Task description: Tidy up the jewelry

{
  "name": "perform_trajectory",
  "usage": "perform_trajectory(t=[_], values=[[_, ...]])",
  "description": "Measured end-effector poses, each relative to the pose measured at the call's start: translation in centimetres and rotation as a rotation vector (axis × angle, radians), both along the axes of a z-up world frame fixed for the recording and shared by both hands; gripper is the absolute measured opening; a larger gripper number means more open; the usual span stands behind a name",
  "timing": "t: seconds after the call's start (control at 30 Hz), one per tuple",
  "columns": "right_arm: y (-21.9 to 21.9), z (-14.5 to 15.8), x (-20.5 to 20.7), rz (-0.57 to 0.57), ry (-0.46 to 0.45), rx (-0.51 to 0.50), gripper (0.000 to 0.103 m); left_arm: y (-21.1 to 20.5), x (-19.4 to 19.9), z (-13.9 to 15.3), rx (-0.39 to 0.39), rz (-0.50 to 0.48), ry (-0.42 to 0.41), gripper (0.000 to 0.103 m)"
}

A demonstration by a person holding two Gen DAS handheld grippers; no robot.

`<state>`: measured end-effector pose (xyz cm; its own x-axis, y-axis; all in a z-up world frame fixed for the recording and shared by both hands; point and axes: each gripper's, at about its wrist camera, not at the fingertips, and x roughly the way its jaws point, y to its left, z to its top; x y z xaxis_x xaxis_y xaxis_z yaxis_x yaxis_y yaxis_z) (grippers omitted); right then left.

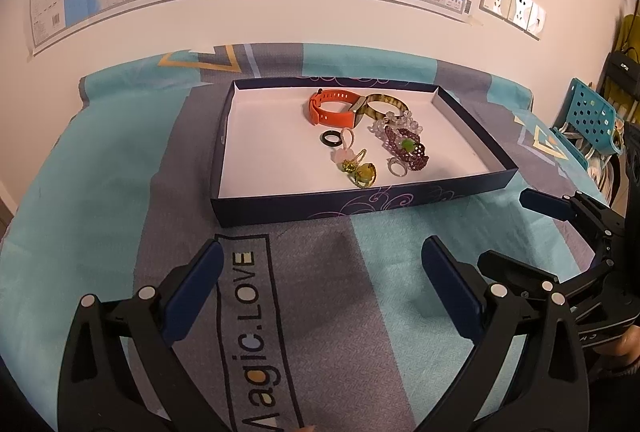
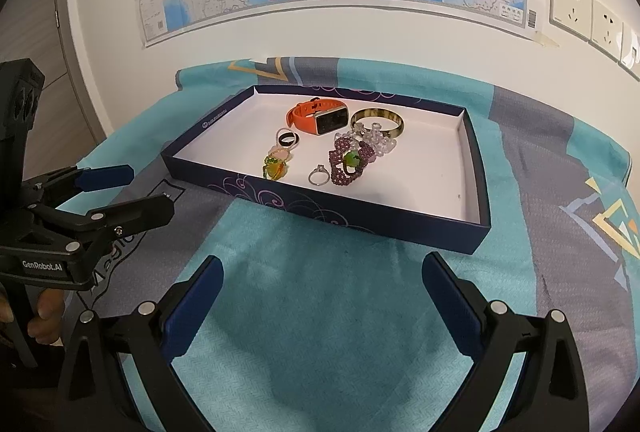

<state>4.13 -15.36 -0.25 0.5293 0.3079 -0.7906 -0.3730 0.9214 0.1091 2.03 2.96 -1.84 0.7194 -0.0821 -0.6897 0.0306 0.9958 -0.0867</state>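
Jewelry, assorted, lying loose in a shallow dark-blue box lid [image 2: 476,168] with a white floor.

- Orange watch [image 2: 316,117]: soft strap on a rigid face; probably light. Best taken across the strap loop.
- Horn-coloured bangle [image 2: 378,122]: stiff, smooth, likely slippery; grip across the band.
- Purple beaded piece with a green stone [image 2: 350,162], tangled against clear beads [image 2: 380,142]: limp, prone to snag and drag its neighbours.
- Silver ring [image 2: 319,176], black ring [image 2: 288,140], green-and-yellow trinkets [image 2: 274,168]: tiny, hard, apt to skitter; pinch at the hoop.

Position: all ahead of both tools, beyond the lid's near wall. Left hand-held gripper [image 1: 322,286] and right hand-held gripper [image 2: 322,296] both released, fingers spread, empty, over the patterned cloth [image 2: 320,312]; the lid well apart from each.
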Motion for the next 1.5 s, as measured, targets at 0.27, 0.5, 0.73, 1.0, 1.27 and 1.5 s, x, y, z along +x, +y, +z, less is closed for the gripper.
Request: perform_trajectory(t=[0.27, 0.5, 0.73, 1.0, 1.27, 1.5], values=[[-0.05, -0.13, 0.03, -0.005, 0.007, 0.0, 0.096, -0.3, -0.07, -0.09, 0.009, -0.001, 0.0, 0.097], [-0.15, -0.12, 0.07, -0.014, 0.009, 0.006, 0.096, -0.38, -0.09, -0.15, 0.008, -0.002, 0.003, 0.097], [-0.14, -0.2, 0.13, -0.014, 0.011, 0.008, 0.096, -0.5, -0.18, -0.23, 0.009, -0.004, 0.004, 0.097], [-0.2, -0.28, 0.1, -0.016, 0.012, 0.009, 0.096, -0.61, -0.17, -0.33, 0.011, -0.003, 0.007, 0.097], [-0.21, -0.29, 0.09, -0.017, 0.013, 0.008, 0.096, -0.62, -0.19, -0.34, 0.011, -0.003, 0.008, 0.097], [-0.24, -0.32, 0.04, -0.018, 0.015, 0.009, 0.096, -0.62, -0.16, -0.55, 0.01, -0.001, 0.013, 0.097]])
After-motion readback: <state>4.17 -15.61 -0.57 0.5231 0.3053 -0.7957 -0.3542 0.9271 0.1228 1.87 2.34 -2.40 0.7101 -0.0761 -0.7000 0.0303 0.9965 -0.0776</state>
